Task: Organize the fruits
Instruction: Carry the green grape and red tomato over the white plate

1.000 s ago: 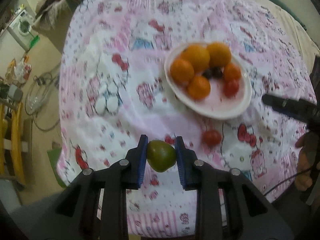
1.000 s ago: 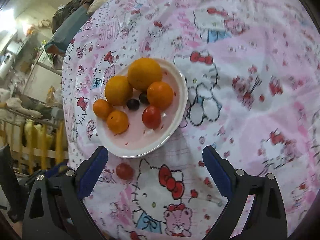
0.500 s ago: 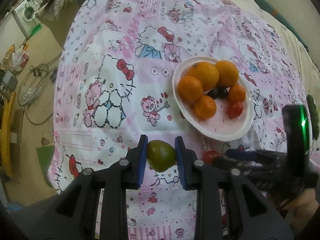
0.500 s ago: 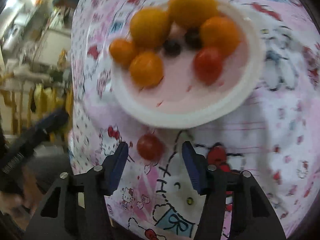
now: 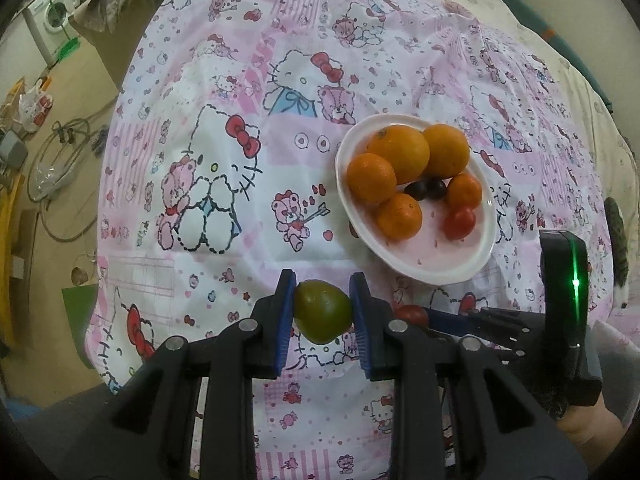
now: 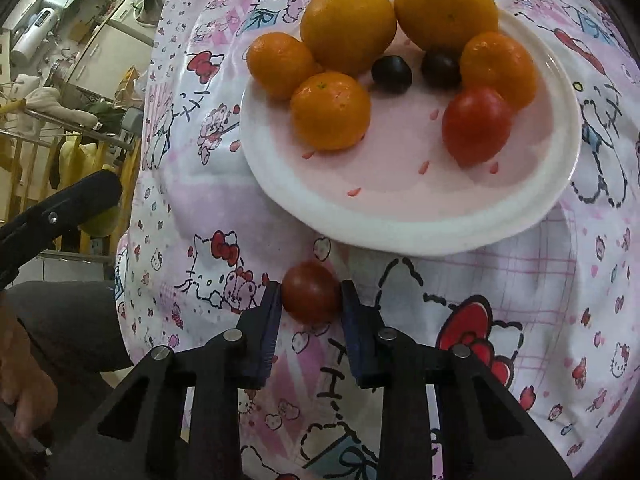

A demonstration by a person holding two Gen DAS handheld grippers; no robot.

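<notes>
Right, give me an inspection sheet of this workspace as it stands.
Surface: pink cartoon-print cloth.
Job's things: white plate holding five oranges, two dark berries and a red tomato; second tomato on the cloth beside the plate; green fruit.
Clutter: nothing seen on the cloth.
Grippers: left gripper shut on the green fruit; right gripper closing on the second tomato.
Cables: hose coils on the floor.
Surroundings: washing machine, wooden rack.

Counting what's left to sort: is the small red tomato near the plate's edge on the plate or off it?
Off: the tomato lies on the cloth below the plate.
</notes>
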